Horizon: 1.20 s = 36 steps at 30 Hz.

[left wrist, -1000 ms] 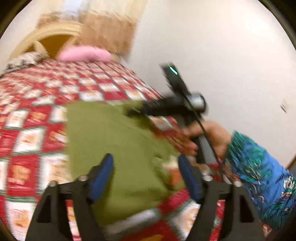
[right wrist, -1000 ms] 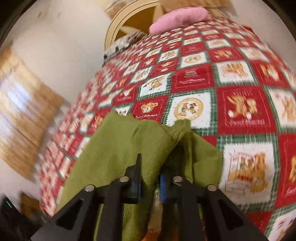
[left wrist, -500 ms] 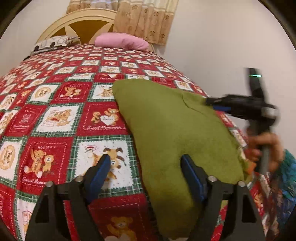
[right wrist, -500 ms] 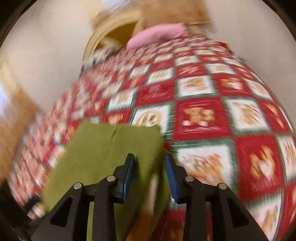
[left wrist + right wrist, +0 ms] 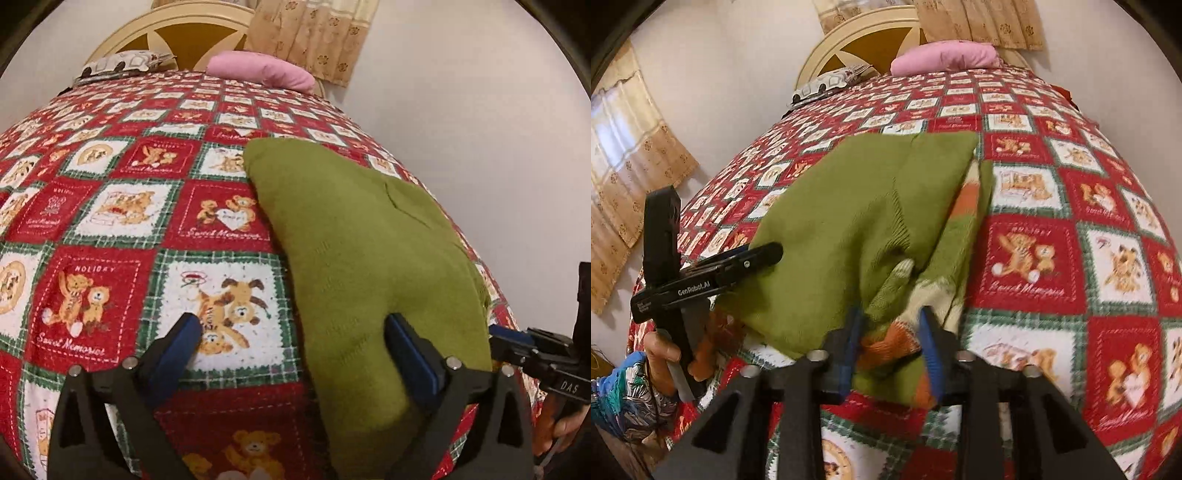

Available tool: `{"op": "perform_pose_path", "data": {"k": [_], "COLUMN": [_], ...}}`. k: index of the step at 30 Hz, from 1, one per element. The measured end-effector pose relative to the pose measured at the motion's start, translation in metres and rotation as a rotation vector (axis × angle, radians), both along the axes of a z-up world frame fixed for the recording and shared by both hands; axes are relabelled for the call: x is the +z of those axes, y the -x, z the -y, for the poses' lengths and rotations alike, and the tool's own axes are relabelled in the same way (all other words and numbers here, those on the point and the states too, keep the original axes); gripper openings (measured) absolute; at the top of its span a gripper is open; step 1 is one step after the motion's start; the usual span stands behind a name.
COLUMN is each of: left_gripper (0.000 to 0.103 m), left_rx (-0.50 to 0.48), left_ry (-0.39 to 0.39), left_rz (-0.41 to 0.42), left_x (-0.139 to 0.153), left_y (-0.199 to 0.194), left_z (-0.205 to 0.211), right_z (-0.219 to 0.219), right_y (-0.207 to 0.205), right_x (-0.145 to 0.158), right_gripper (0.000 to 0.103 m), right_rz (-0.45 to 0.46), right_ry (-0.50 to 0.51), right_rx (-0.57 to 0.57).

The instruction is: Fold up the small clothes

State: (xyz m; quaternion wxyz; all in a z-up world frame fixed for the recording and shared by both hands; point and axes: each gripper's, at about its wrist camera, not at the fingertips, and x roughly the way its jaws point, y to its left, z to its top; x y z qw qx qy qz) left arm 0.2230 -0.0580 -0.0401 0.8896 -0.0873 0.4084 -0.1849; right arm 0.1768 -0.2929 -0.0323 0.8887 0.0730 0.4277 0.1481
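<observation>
A small green knit garment (image 5: 354, 258) lies folded over on the red patchwork bedspread (image 5: 122, 206). In the right wrist view the garment (image 5: 857, 214) shows an orange and cream patterned underside at its near right edge. My left gripper (image 5: 291, 347) is open; its right finger rests on the garment's near left edge, its left finger is over the bedspread. It also shows in the right wrist view (image 5: 746, 254). My right gripper (image 5: 892, 343) is open around the garment's near corner, with cloth between its jaws. Its tip shows in the left wrist view (image 5: 517, 343).
A pink pillow (image 5: 258, 72) and a patterned pillow (image 5: 122, 64) lie at the cream headboard (image 5: 166, 33). A white wall (image 5: 461, 110) runs along the bed's right side. Curtains (image 5: 624, 147) hang at the left in the right wrist view.
The right gripper, shut on the garment a second ago, has opened and drawn back to the near corner. The garment now lies flat. The left gripper has moved to its left edge.
</observation>
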Motion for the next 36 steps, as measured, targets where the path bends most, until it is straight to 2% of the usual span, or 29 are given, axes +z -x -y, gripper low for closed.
{"op": "perform_pose_path", "data": {"k": [3,7,8,11,13,15,16,19,20,22,23,24,25,28,31,34,36], "left_gripper": [0.103,0.103,0.103,0.103,0.103,0.103,0.103,0.103,0.103,0.103,0.103,0.103,0.103,0.103,0.103,0.103,0.103], "left_rx": [0.004,0.005,0.004,0.005,0.006,0.004,0.002,-0.001,0.0,-0.002,-0.004,-0.007,-0.014,-0.021,-0.018,-0.014,-0.007], "left_ry": [0.031,0.005,0.0,0.0,0.007,0.009,0.009,0.009,0.01,0.026,0.032,0.032,0.025,-0.001,0.022,0.02,0.01], "left_rz": [-0.015,-0.003,-0.002,-0.001,-0.005,-0.008,-0.008,-0.007,-0.008,-0.013,-0.015,-0.016,-0.015,-0.009,-0.017,-0.012,-0.005], "left_x": [-0.002,-0.001,-0.001,-0.001,-0.001,-0.002,-0.002,-0.002,-0.002,-0.003,-0.004,-0.004,-0.003,-0.002,-0.003,-0.003,-0.002], "left_y": [0.0,0.003,0.003,0.004,0.003,0.002,0.002,0.002,0.002,0.002,0.002,0.002,0.002,0.004,0.002,0.003,0.005], "left_z": [-0.007,-0.003,-0.002,-0.003,-0.005,-0.004,-0.005,-0.005,-0.005,-0.007,-0.008,-0.008,-0.006,-0.002,-0.006,-0.007,-0.007], "right_z": [-0.006,-0.017,-0.02,-0.015,-0.015,-0.015,-0.013,0.0,0.009,0.031,0.039,0.049,0.056,0.064,0.067,0.058,0.029], "right_y": [0.006,0.006,0.005,0.008,0.015,0.02,0.023,0.03,0.034,0.043,0.047,0.05,0.05,0.052,0.057,0.058,0.051], "right_x": [0.006,0.002,-0.004,-0.006,0.002,0.004,0.003,0.003,0.003,0.002,-0.002,-0.009,-0.019,-0.033,-0.021,0.017,0.042], "right_gripper": [0.026,0.032,0.03,0.029,0.027,0.018,0.017,0.013,0.013,0.012,0.012,0.012,0.011,0.011,0.014,0.018,0.018], "right_rz": [0.009,-0.006,-0.013,-0.01,0.009,0.009,0.0,-0.028,-0.049,-0.083,-0.086,-0.097,-0.124,-0.154,-0.141,0.002,0.11], "right_ry": [0.015,0.122,0.179,0.167,0.203,0.23,0.234,0.15,0.06,-0.222,-0.304,-0.356,-0.352,-0.405,-0.36,-0.16,-0.068], "right_rx": [-0.003,-0.019,-0.027,-0.046,-0.071,-0.075,-0.072,-0.073,-0.087,-0.116,-0.138,-0.185,-0.221,-0.218,-0.239,-0.321,-0.262]}}
